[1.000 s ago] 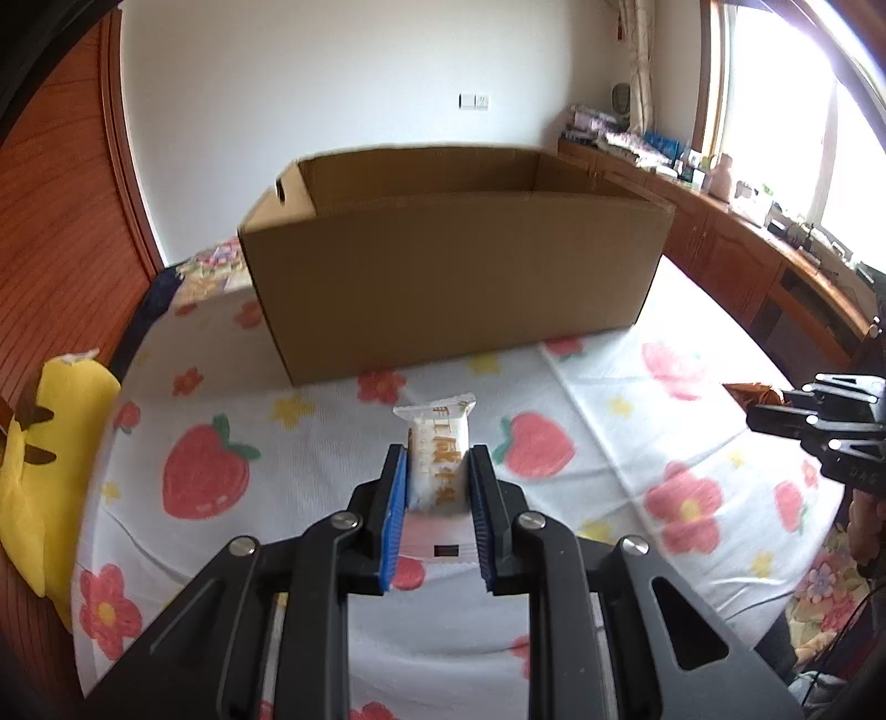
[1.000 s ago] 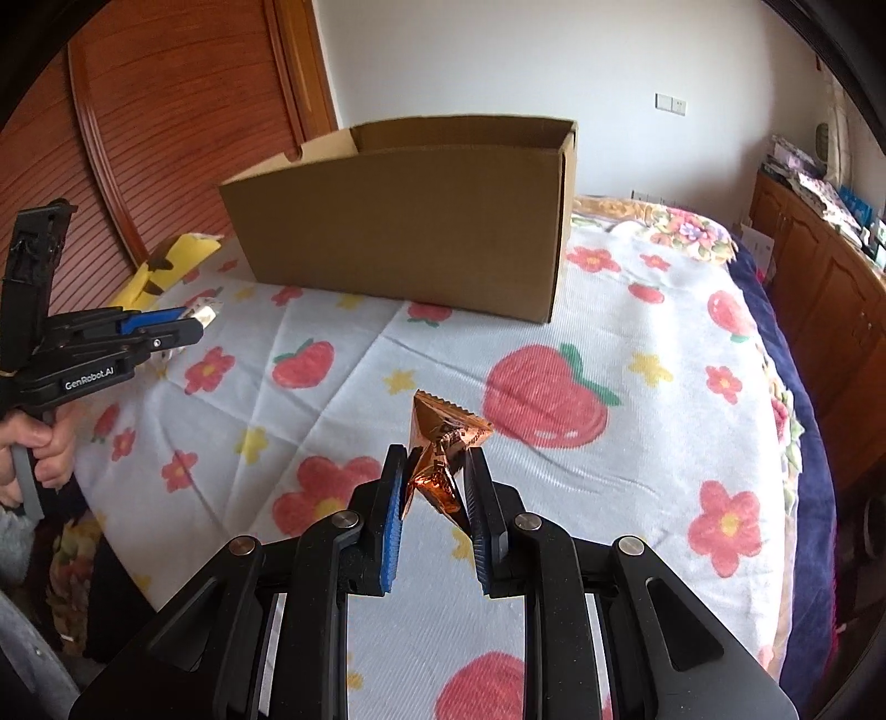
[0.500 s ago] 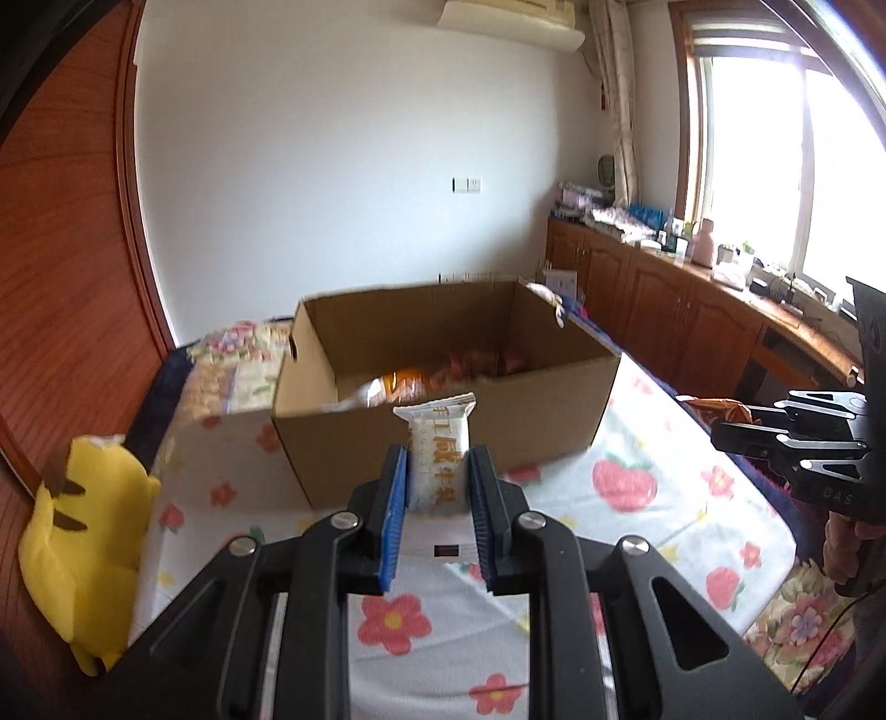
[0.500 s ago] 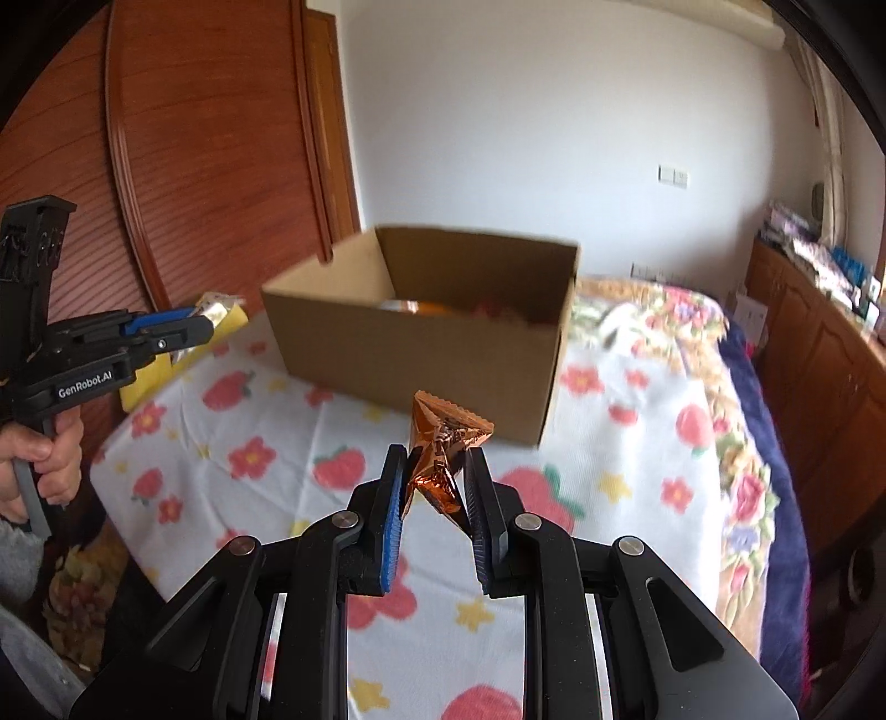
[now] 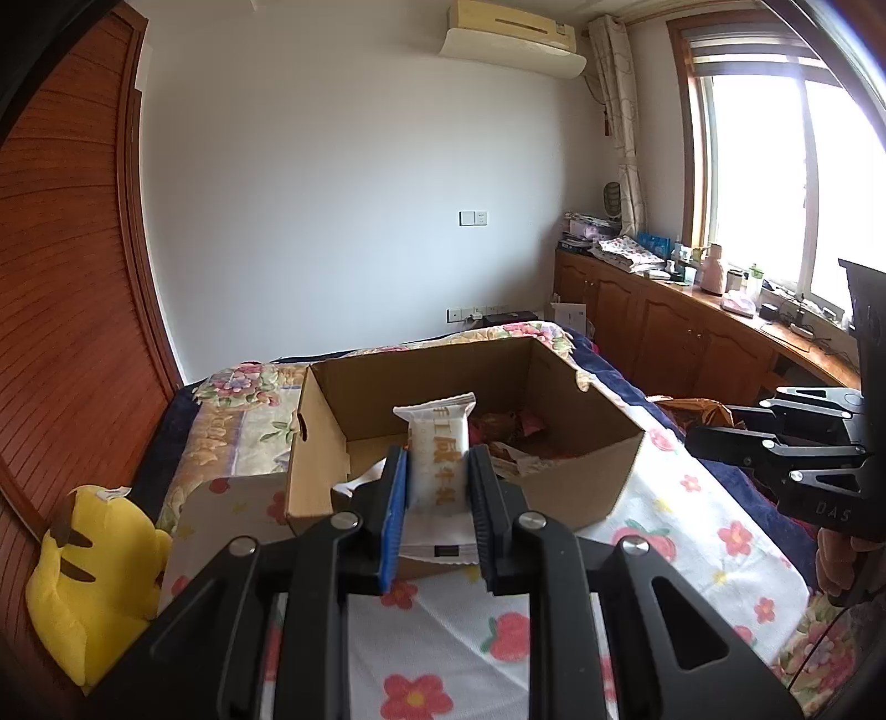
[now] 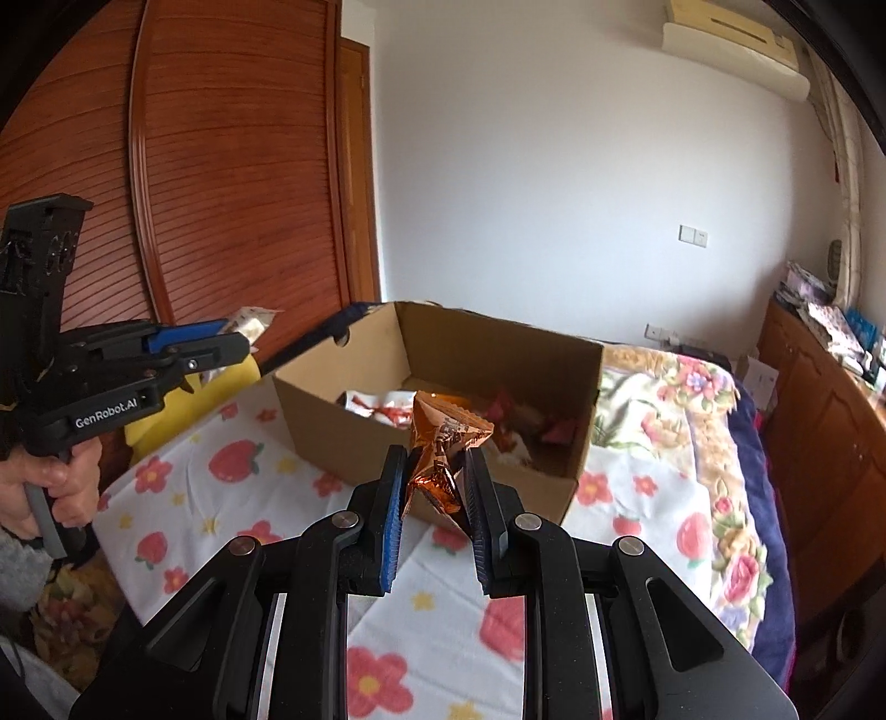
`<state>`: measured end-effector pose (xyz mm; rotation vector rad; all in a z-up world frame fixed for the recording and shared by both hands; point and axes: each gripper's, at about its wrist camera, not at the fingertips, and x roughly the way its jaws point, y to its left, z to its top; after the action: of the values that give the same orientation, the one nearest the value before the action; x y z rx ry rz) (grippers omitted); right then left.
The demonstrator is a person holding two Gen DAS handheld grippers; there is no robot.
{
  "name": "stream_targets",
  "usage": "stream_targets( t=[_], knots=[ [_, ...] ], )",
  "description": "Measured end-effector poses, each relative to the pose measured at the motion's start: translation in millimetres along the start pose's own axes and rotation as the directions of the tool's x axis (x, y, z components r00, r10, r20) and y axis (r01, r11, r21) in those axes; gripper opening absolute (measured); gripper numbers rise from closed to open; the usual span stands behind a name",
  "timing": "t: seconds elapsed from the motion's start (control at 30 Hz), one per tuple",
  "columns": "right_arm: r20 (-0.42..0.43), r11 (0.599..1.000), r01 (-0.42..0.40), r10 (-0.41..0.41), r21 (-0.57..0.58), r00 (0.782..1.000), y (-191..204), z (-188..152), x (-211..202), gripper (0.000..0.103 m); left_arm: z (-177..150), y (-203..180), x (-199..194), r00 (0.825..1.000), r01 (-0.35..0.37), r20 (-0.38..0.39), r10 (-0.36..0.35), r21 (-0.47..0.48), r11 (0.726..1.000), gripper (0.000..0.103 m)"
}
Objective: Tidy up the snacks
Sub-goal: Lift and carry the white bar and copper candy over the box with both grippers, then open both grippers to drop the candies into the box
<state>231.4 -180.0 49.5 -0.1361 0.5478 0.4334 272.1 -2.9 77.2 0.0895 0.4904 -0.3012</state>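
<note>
2 tongs: left tongs (image 5: pixel 437 487) are gripping 1 white rectangular snack packet w/ gold lettering (image 5: pixel 439 459); right tongs (image 6: pixel 432 487) are pinching 1 crinkled orange foil snack packet (image 6: pixel 440 454). Both are hanging above the bed in front of 1 open brown cardboard box (image 5: pixel 576 476) w/ several snack packets inside.

Home bedroom: floral bed (image 6: pixel 692 421), wood wardrobe (image 6: pixel 221 183), wall AC (image 5: pixel 512 36)

Your bed (image 5: pixel 692 531), under its strawberry-print sheet, carries the open cardboard box (image 5: pixel 576 482) at twelve o'clock.
</note>
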Motion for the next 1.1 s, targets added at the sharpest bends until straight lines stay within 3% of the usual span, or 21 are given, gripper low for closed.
stream_targets(
  t=[0.5, 0.97, 1.1],
  knots=[
    [-0.059, 1.000, -0.030, 0.030, 0.006, 0.998, -27.7, 13.2, 105.1, 0.019, -1.9, 25.9, 101.9, 0.998, -0.006, -0.067, 0.005, -0.017, 1.000, 0.020],
    [-0.090, 0.999, -0.013, 0.017, 0.047, 0.996, -45.0, 12.8, 146.6, 0.020, -12.3, 32.8, 138.3, 0.995, 0.003, -0.103, -0.006, -0.033, 0.999, 0.021],
    [-0.092, 0.999, -0.003, 0.008, 0.053, 0.996, -47.8, 12.2, 149.9, 0.030, -12.9, 31.4, 138.0, 0.996, -0.026, -0.086, 0.023, -0.032, 0.999, 0.034]
  ],
)
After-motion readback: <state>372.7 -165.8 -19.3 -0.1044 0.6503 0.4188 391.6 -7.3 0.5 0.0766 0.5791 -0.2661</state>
